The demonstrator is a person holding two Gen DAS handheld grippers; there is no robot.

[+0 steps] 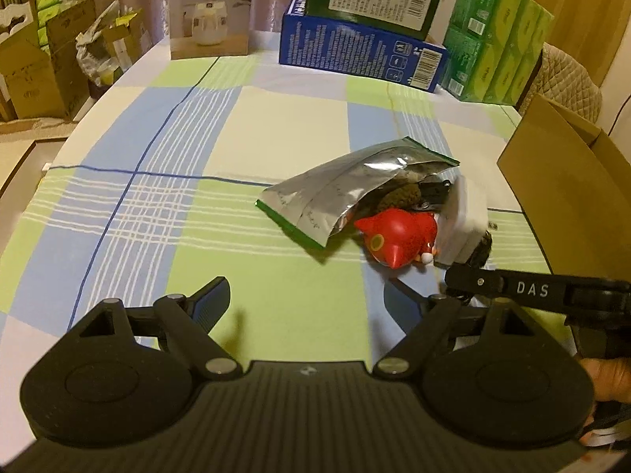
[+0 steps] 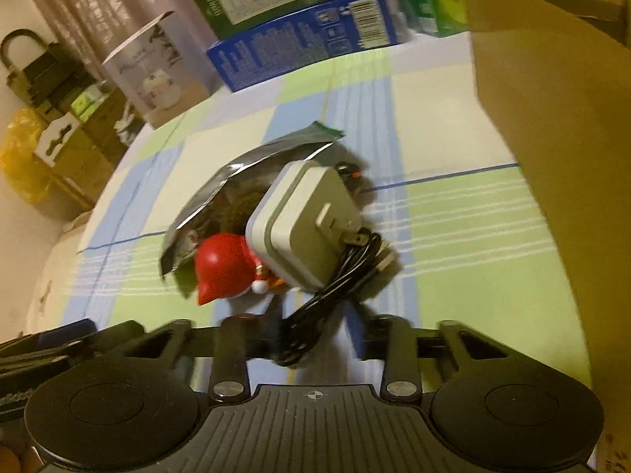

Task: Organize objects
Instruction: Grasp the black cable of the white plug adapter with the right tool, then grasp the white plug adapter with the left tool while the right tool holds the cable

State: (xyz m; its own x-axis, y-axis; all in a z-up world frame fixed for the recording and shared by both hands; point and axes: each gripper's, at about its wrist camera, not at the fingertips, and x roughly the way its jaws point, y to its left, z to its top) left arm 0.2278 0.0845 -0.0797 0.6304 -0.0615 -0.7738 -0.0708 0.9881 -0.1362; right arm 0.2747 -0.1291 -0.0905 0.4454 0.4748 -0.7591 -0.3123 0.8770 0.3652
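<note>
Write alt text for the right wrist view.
The right gripper reaches toward a white charger with a bundled black cable, lying against a red toy and a silver pouch on a checked tablecloth. A cardboard box stands at right.

Under my left gripper (image 1: 307,299), black itself, lay a tablecloth (image 1: 157,197) checked in pale green, blue and cream with white stripes. Ahead of my fingers sat a silver pouch (image 1: 339,193) edged green, a red toy (image 1: 398,236) and a white-grey charger (image 2: 303,228) with black cable (image 2: 327,295).
</note>
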